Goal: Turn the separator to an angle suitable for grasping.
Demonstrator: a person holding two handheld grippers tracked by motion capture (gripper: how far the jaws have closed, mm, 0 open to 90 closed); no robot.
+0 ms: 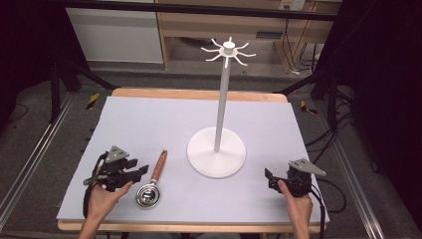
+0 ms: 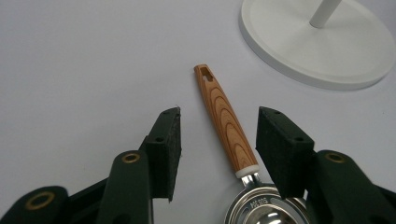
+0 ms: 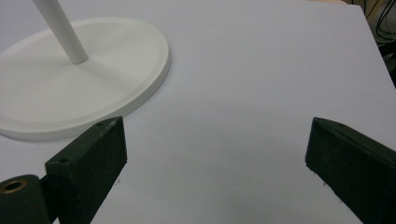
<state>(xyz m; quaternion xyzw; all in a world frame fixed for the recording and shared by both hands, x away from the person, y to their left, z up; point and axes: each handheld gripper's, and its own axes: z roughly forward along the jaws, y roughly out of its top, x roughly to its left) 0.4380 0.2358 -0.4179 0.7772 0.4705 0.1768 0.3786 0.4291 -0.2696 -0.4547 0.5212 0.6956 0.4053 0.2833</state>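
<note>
- From the high view we saw the left gripper (image 1: 130, 172) and right gripper (image 1: 272, 178) low over the white table (image 1: 149, 119), with a wooden-handled measuring spoon (image 1: 152, 180) lying just beside the left one and a white hook stand (image 1: 217, 152) between the two.
- In the left gripper view we found the jaws parted, with the spoon's handle (image 2: 226, 121) lying between them, untouched, and its steel bowl (image 2: 261, 210) nearest us.
- In the right gripper view we saw wide-open jaws over bare table, the stand's base (image 3: 84, 88) ahead.
</note>
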